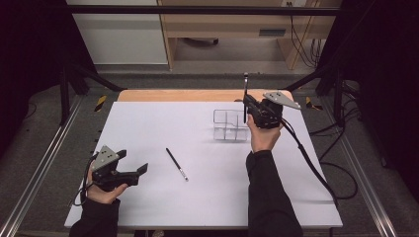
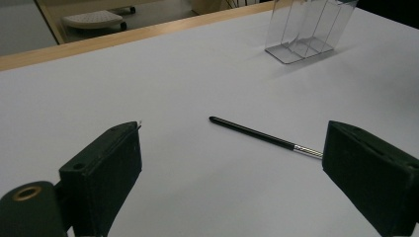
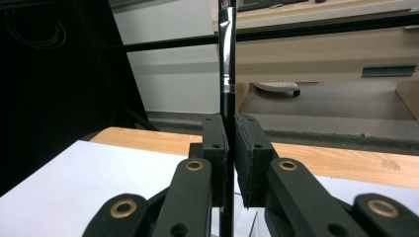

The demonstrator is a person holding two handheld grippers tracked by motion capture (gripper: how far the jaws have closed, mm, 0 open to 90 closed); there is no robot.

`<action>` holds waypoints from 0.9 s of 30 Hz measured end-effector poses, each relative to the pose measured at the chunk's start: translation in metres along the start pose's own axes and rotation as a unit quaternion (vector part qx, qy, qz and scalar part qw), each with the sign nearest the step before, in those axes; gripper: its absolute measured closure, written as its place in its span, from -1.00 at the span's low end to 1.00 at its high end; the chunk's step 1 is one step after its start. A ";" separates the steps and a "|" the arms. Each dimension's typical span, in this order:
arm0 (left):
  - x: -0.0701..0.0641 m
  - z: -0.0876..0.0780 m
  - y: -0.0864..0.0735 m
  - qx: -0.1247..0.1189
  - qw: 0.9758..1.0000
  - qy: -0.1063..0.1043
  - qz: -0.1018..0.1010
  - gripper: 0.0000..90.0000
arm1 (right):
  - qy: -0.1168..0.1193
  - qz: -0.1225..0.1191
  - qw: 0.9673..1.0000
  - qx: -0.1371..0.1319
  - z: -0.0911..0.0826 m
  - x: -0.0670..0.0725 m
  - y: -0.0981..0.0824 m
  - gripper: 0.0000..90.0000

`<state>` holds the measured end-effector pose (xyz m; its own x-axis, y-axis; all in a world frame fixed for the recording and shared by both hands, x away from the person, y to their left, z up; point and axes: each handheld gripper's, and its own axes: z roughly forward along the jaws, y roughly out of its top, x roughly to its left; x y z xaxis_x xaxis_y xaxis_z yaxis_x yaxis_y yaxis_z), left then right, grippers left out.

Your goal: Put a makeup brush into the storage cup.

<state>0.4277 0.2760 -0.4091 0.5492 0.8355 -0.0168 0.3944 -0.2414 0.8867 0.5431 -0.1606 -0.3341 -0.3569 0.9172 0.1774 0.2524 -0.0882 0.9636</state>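
My right gripper [image 1: 247, 102] is shut on a thin black brush [image 1: 245, 91] and holds it upright over the clear divided organizer [image 1: 230, 125] at the far right of the white table [image 1: 148, 128]. In the right gripper view the brush [image 3: 228, 74], black with a silver ferrule, rises straight up between the pressed pads of my right gripper [image 3: 231, 158]. A second black brush [image 1: 176, 163] with a silver ferrule lies flat mid-table. My left gripper [image 1: 143, 169] rests near the front left, open and empty, pointing at that brush [image 2: 262, 136]. In its own view the left gripper [image 2: 232, 163] shows wide-apart jaws.
The clear organizer [image 2: 309, 29] stands beyond the lying brush. A wooden strip [image 1: 197, 95] borders the table's far edge. Metal rails run along both sides, and a black cable [image 1: 311, 163] trails from my right gripper across the table's right part.
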 end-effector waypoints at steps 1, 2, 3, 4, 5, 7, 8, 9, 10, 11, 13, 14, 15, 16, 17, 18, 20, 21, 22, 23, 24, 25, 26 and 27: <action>0.000 0.000 0.000 -0.001 1.000 0.000 0.000 -0.83 | 0.000 0.000 1.000 -0.001 0.001 0.000 0.000 0.87; 0.000 0.000 0.000 -0.001 1.000 0.000 -0.001 -0.83 | 0.000 -0.001 1.000 -0.002 0.002 0.000 0.001 0.87; 0.000 0.000 0.000 -0.001 1.000 0.000 -0.001 -0.83 | 0.001 0.002 1.000 -0.004 0.003 0.000 0.001 0.87; 0.000 0.000 0.000 -0.001 1.000 0.000 -0.001 -0.83 | 0.001 0.001 1.000 -0.006 0.004 0.000 0.001 0.87; 0.000 0.000 0.000 -0.001 1.000 0.000 -0.001 -0.83 | 0.000 0.002 1.000 -0.006 0.005 0.000 0.001 0.87; 0.000 -0.001 0.000 -0.002 1.000 -0.001 -0.001 -0.83 | -0.001 0.005 1.000 -0.008 0.008 0.000 0.001 0.87; 0.000 -0.001 0.000 -0.003 1.000 -0.001 -0.001 -0.83 | -0.001 0.005 1.000 -0.007 0.010 0.000 0.001 0.87; 0.000 -0.001 0.000 -0.003 1.000 -0.001 -0.002 -0.83 | -0.002 0.004 1.000 -0.007 0.011 -0.001 0.001 0.87; 0.000 -0.001 0.000 -0.003 1.000 -0.001 -0.002 -0.83 | -0.003 0.004 1.000 -0.007 0.013 -0.001 0.000 0.87; 0.000 0.000 0.000 -0.003 1.000 -0.001 -0.002 -0.83 | -0.002 0.005 1.000 -0.005 0.015 -0.001 0.000 0.87; 0.001 -0.001 0.000 -0.003 1.000 -0.002 -0.003 -0.83 | -0.005 0.003 1.000 -0.002 0.018 -0.001 -0.001 0.87; 0.001 -0.001 0.000 -0.003 1.000 -0.002 -0.003 -0.83 | -0.004 0.004 1.000 0.000 0.021 -0.001 -0.002 0.87; 0.001 -0.001 0.000 -0.003 1.000 -0.001 -0.003 -0.83 | -0.005 0.005 1.000 0.000 0.022 -0.001 -0.002 0.87; 0.001 -0.001 0.000 -0.003 1.000 -0.001 -0.003 -0.83 | -0.005 0.005 1.000 0.000 0.024 -0.001 -0.003 0.87; 0.001 -0.001 0.000 -0.003 1.000 -0.002 -0.002 -0.83 | -0.005 0.005 1.000 0.000 0.026 -0.001 -0.003 0.87; 0.001 -0.001 0.000 -0.003 1.000 -0.002 -0.002 -0.83 | -0.005 0.005 1.000 0.000 0.027 -0.001 -0.003 0.87; 0.001 -0.001 0.000 -0.004 1.000 -0.002 -0.002 -0.83 | -0.007 0.003 1.000 -0.001 0.030 -0.001 -0.004 0.87; 0.001 -0.001 0.000 -0.004 1.000 -0.002 -0.003 -0.83 | -0.008 0.003 1.000 0.000 0.031 -0.001 -0.005 0.87; 0.001 -0.001 0.000 -0.004 1.000 -0.002 -0.004 -0.83 | -0.009 0.003 1.000 0.000 0.032 -0.001 -0.005 0.87; 0.002 -0.001 0.000 -0.004 1.000 -0.002 -0.004 -0.83 | -0.009 0.003 1.000 0.000 0.033 -0.001 -0.005 0.87; 0.002 -0.001 0.000 -0.004 1.000 -0.002 -0.004 -0.83 | -0.009 0.003 1.000 0.000 0.034 -0.002 -0.006 0.87; 0.002 -0.001 0.000 -0.003 1.000 -0.002 -0.004 -0.83 | -0.007 0.002 1.000 0.000 0.035 -0.002 -0.006 0.87; 0.002 -0.001 -0.001 -0.002 1.000 -0.002 -0.004 -0.83 | -0.007 0.000 1.000 0.000 0.036 -0.002 -0.007 0.87; 0.002 0.000 -0.001 -0.002 1.000 -0.002 -0.004 -0.83 | -0.008 0.001 1.000 0.001 0.037 -0.002 -0.007 0.87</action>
<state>0.4284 0.2781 -0.4096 0.5496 0.8350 -0.0254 0.3954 -0.2332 0.8884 0.5749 -0.1474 -0.3489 -0.3416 0.9232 0.1761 0.2546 -0.0894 0.9629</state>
